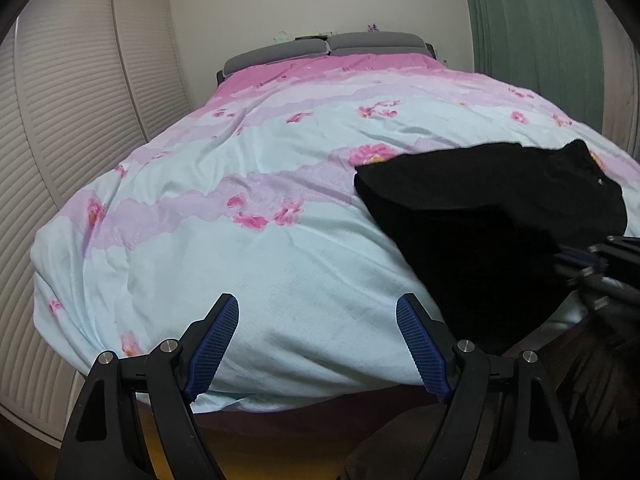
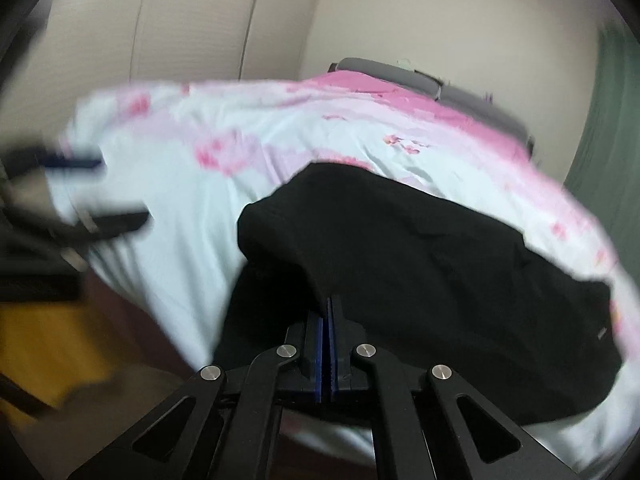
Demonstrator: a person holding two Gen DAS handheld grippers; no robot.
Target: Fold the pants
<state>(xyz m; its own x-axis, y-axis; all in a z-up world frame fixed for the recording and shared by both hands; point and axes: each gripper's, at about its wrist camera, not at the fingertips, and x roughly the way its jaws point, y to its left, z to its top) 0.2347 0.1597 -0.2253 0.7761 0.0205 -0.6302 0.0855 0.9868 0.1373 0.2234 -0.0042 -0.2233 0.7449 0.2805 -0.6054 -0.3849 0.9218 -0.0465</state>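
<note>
Nearest in the right wrist view, the right gripper has its blue pads pressed together on a fold of the black pants, pinching the cloth at the near edge of the bed. The fabric rises from the pinch into a hump and then spreads away toward the bed's right side. That view is smeared with motion, so fine detail is hard to read.

In the left wrist view, the left gripper is spread wide with nothing between its fingers. It sits over bare duvet at the bed's near edge. The pants lie to its right, apart from it, and their nearest black edge is just past the right-hand finger. The right gripper shows at the far right of this view, at the pants' near side.

The pants lie near the bed's near right corner, their long axis running roughly across the bed, left to right, though the bunching makes this uncertain. The right gripper is the one on the cloth; the left would likely have to travel rightward to reach the free left end.

Farther off, the floral duvet runs up to grey pillows at the head of the bed.

No brand, label or writing can be read; a small pale speck on the pants is too small to make out.
</note>
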